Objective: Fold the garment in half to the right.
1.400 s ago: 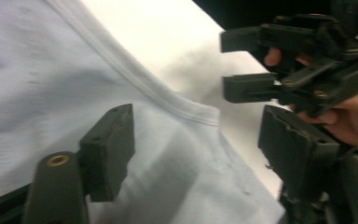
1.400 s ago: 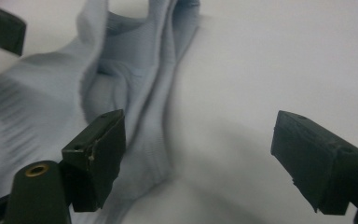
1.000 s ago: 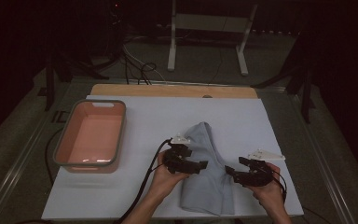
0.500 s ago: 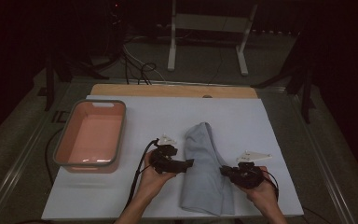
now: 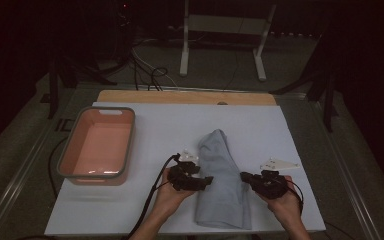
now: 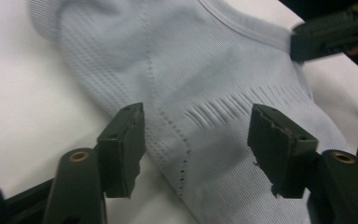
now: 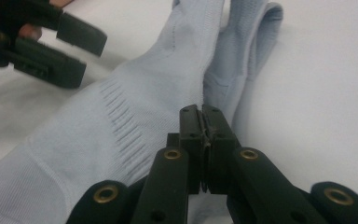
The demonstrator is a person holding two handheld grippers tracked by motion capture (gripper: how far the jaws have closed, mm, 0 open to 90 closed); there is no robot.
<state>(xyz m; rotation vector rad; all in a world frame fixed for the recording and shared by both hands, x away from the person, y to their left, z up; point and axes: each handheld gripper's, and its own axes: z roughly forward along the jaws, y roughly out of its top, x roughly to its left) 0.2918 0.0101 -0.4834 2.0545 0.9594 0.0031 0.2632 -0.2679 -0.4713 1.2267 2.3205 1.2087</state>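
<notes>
A: Right gripper (image 5: 243, 176), item one: jaws pressed together, pinching the right edge of the garment (image 5: 223, 180). Seen in the right gripper view (image 7: 204, 122), the two black jaws meet with a thin fold of pale blue knit caught between them.

B: Left gripper (image 5: 209, 179), item two?

A: Jaws part-way apart and just been closing. In the left gripper view (image 6: 196, 135) they straddle the garment's left edge, the ribbed cloth (image 6: 205, 93) lying between them; the pads do not press on it.

B: Garment, item three: location?

A: Pale blue, ribbed, folded into a long strip. It lies flat on the white sheet (image 5: 145, 210) covering the bench, right of centre, running from the near edge away from the person and narrowing to a rounded fold at the far end. Both grippers sit at its near half, one on each side.

B: Hands?

A: Left hand (image 5: 172, 195) and right hand (image 5: 282, 197) come in from the near edge, each wrapped around its gripper; a black cable (image 5: 152, 192) trails back from the left one.

B: Other stock?

A: One pink tub (image 5: 99, 175) with a grey rim, on the sheet's left side, well apart from the garment. A wooden strip (image 5: 130, 96) of the bench shows beyond the sheet's far edge.
</notes>
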